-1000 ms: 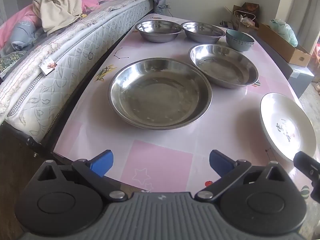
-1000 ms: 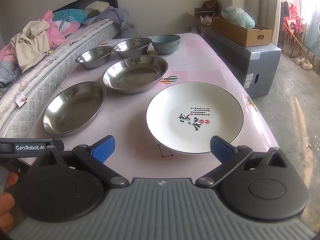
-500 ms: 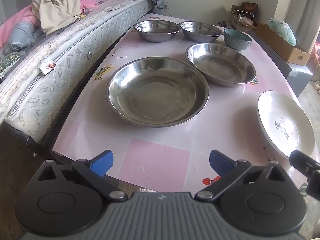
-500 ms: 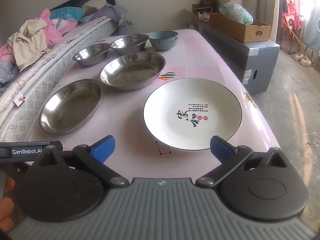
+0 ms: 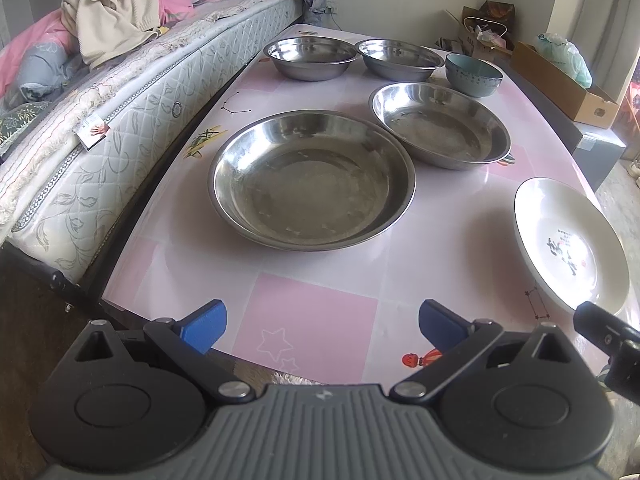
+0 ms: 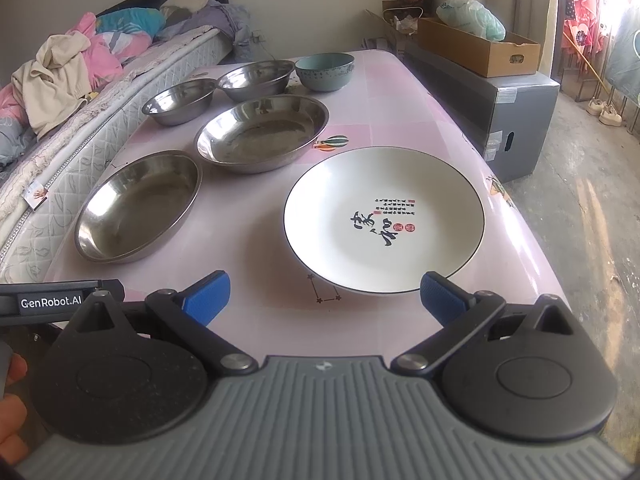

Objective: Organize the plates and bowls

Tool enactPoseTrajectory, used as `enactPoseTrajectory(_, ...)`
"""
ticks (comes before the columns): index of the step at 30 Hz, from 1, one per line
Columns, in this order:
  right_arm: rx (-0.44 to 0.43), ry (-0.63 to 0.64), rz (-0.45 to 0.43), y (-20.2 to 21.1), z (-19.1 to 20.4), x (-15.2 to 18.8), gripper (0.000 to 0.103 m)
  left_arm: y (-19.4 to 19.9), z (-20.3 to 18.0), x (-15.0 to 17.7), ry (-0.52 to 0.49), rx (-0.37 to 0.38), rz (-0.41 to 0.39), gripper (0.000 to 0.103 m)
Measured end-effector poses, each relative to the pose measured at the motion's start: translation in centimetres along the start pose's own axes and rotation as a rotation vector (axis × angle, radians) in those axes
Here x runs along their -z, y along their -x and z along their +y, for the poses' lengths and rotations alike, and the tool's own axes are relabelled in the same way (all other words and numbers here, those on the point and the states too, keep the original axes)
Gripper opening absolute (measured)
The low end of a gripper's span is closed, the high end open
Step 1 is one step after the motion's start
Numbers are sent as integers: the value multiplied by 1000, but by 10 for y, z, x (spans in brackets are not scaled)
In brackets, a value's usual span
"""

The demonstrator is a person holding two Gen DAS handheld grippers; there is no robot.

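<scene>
Bare table before crowded steel dishes

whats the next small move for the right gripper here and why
Probably ease the right hand-held gripper forward and down toward the near rim of the white plate. It is open and empty, the plate lies right in front of it, and nothing is stacked yet. The left hand-held gripper is also open, facing the large steel dish.

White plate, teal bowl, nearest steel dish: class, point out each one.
white plate [image 6: 384, 220]: right wrist view, printed centre.
teal bowl [image 6: 325, 72]: right wrist view, outer wall.
nearest steel dish [image 5: 312, 184]: left wrist view, flat bottom.
</scene>
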State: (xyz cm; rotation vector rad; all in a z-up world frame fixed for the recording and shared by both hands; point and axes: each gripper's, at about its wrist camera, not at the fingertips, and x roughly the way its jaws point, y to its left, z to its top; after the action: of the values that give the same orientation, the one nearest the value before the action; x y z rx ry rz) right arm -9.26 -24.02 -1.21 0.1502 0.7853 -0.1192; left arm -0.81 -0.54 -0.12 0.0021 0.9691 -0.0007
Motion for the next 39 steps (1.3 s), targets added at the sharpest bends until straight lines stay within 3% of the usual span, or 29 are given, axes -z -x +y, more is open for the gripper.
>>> enactPoseTrajectory(39, -2, -13, 27, -8, -3, 0, 102, -3, 0, -1, -5, -3, 7, 103)
